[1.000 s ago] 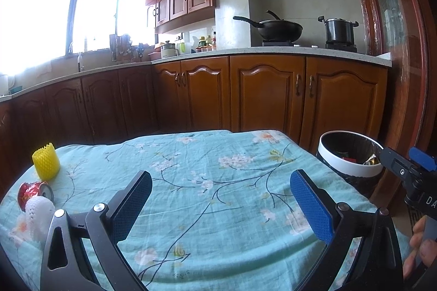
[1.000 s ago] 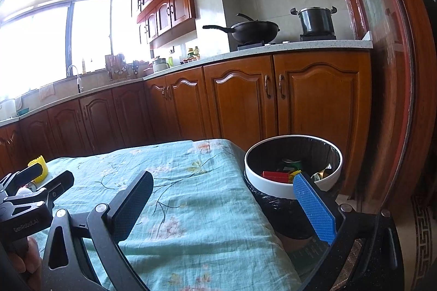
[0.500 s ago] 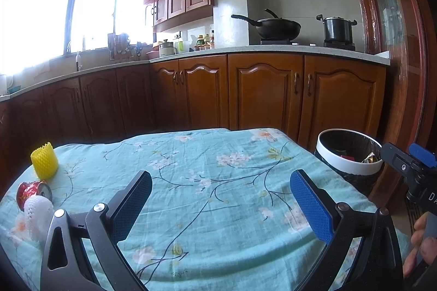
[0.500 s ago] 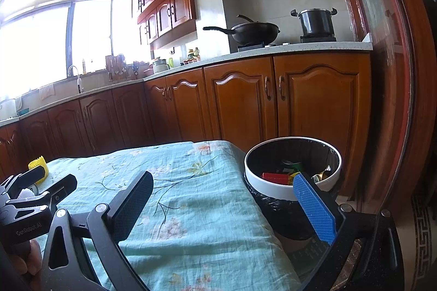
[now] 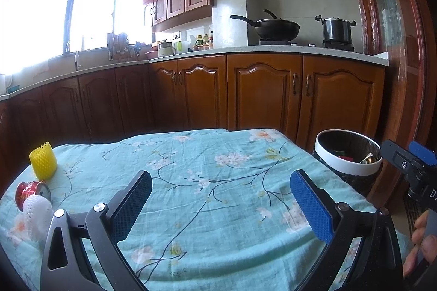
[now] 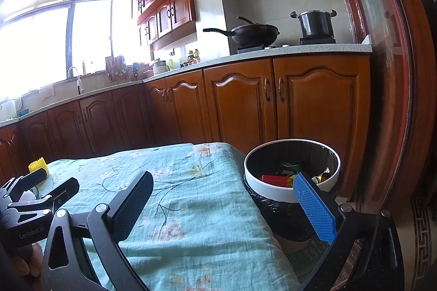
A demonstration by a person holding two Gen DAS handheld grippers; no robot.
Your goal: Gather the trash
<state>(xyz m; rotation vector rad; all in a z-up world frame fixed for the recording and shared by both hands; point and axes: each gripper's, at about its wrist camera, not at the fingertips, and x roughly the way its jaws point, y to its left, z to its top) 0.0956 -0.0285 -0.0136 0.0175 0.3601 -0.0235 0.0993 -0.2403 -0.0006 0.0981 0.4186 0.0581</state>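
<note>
Left gripper [image 5: 221, 205]: jaws spread wide, nothing between them, held over the floral tablecloth [image 5: 207, 181]. Right gripper [image 6: 222, 205]: jaws also wide and empty, at the table's right edge, its blue pad in front of the trash bin [image 6: 273, 188].

Trash on the table, far left corner: yellow foam net [image 5: 43, 164] upright; crushed red can [image 5: 31, 191] just beside it; white foam net [image 5: 37, 217] touching the can.

Bin stands beside the table, black-lined, with red, green and foil scraps inside.

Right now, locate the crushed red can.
In the left wrist view, the crushed red can lies at the table's far left, between the yellow foam net and white one.
</note>
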